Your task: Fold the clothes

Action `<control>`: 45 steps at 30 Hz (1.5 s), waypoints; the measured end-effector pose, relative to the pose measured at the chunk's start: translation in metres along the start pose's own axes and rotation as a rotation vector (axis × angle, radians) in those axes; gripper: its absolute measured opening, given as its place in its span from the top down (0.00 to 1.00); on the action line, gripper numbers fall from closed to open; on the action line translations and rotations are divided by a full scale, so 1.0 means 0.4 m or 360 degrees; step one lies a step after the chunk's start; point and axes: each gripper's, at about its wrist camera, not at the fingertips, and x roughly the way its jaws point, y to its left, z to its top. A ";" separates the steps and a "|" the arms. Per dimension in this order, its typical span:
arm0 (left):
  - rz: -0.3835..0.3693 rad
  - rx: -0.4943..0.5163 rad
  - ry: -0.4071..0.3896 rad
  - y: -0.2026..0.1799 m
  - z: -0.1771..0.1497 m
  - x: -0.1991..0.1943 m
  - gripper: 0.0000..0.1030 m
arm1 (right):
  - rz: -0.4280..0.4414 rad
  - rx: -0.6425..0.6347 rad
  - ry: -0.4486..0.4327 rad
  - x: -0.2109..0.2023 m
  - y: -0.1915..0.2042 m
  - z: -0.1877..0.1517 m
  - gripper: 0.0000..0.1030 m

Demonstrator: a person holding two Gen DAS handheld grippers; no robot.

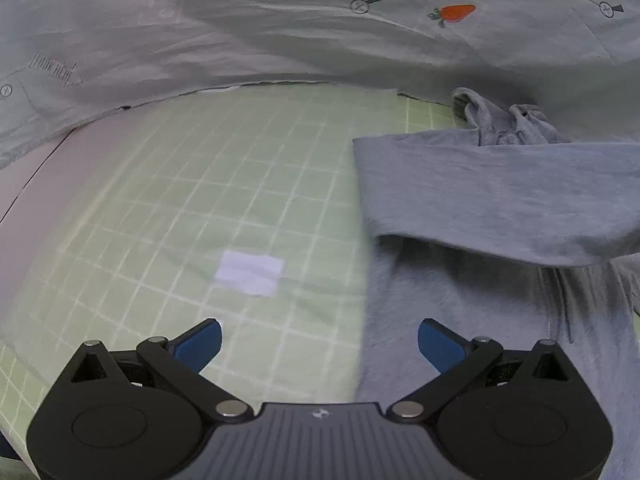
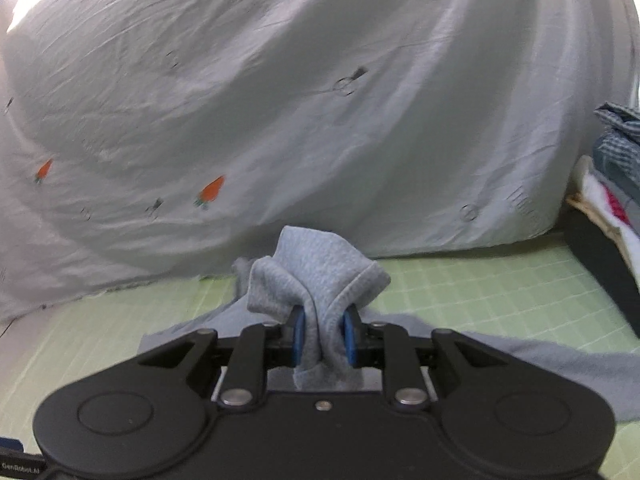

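Note:
A grey zip-up hoodie [image 1: 500,208] lies on the green checked sheet [image 1: 200,200], its sleeve folded across the body. In the left wrist view my left gripper [image 1: 319,346] hovers open above the sheet, just beside the hoodie's left edge, with nothing between its blue pads [image 1: 200,346]. In the right wrist view my right gripper [image 2: 323,340] is shut on a bunched fold of the grey hoodie [image 2: 316,276], lifted off the sheet. More of the garment trails behind to the right.
A pale grey duvet with carrot prints [image 2: 280,100] is heaped along the far side of the bed. A stack of folded clothes [image 2: 616,168] sits at the right edge. A white patch [image 1: 250,272] marks the sheet.

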 end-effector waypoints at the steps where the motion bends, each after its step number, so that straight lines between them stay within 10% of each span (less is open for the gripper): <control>1: 0.0009 -0.0001 0.0004 -0.011 0.005 0.008 0.00 | -0.0012 0.0003 -0.0020 0.003 -0.024 0.010 0.80; 7: 0.0061 0.0004 0.0052 -0.070 0.052 0.077 0.00 | -0.0160 0.0095 -0.0075 0.034 -0.188 0.043 0.78; 16: 0.0115 0.0048 0.0148 -0.103 0.119 0.170 0.00 | -0.0687 0.0337 0.0274 0.181 -0.425 -0.053 0.61; 22: 0.0122 0.0063 0.0211 -0.117 0.153 0.229 0.00 | -0.0574 0.0328 0.0373 0.202 -0.439 -0.115 0.40; 33: 0.0165 0.0175 0.0262 -0.166 0.165 0.287 0.00 | -0.0422 -0.0104 0.0497 0.306 -0.294 -0.156 0.36; 38: 0.0192 0.0185 0.0257 -0.178 0.167 0.287 0.00 | -0.0442 -0.0092 0.0508 0.322 -0.298 -0.147 0.60; 42: 0.0177 0.0165 0.0263 -0.173 0.167 0.287 0.00 | -0.0456 -0.0071 0.0470 0.297 -0.317 -0.127 0.99; 45: 0.0166 0.0147 0.0271 -0.169 0.168 0.289 0.00 | -0.0562 -0.0009 0.0394 0.253 -0.356 -0.098 1.00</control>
